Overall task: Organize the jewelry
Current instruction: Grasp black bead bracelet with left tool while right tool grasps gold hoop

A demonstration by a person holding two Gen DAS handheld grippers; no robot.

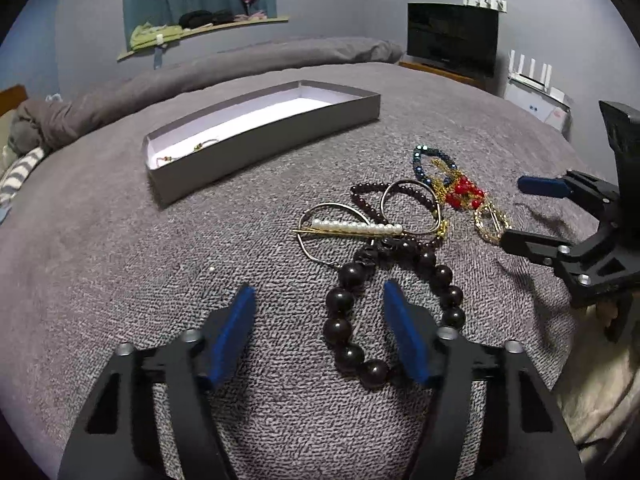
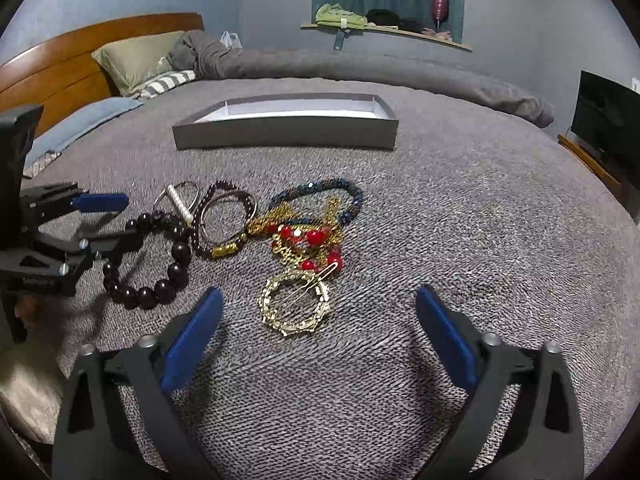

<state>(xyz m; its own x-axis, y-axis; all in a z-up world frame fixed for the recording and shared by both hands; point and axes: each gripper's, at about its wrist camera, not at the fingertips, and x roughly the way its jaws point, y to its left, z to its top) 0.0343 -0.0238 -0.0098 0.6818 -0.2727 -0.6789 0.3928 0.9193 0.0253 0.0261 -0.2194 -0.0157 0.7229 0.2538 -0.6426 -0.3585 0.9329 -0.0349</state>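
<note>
Left gripper (image 1: pixel 318 300) angled down, straddling dark-bead bracelet (image 1: pixel 348 312)

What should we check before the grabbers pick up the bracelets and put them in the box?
1. Left hand-held gripper lined up with the big dark bead bracelet: ok, one side of the loop lies between its open pads.
2. Pads gripping those beads: not ok, neither pad presses on them yet.
3. Right hand-held gripper over the gold chain ring: ok, jaws open, the ring lies between and just ahead of the fingers.
4. Dark bracelet free of the pile: cannot tell, its far end meets the pearl clip and the thin hoops.
5. Grey box open with room: ok, only a small gold piece inside.
</note>
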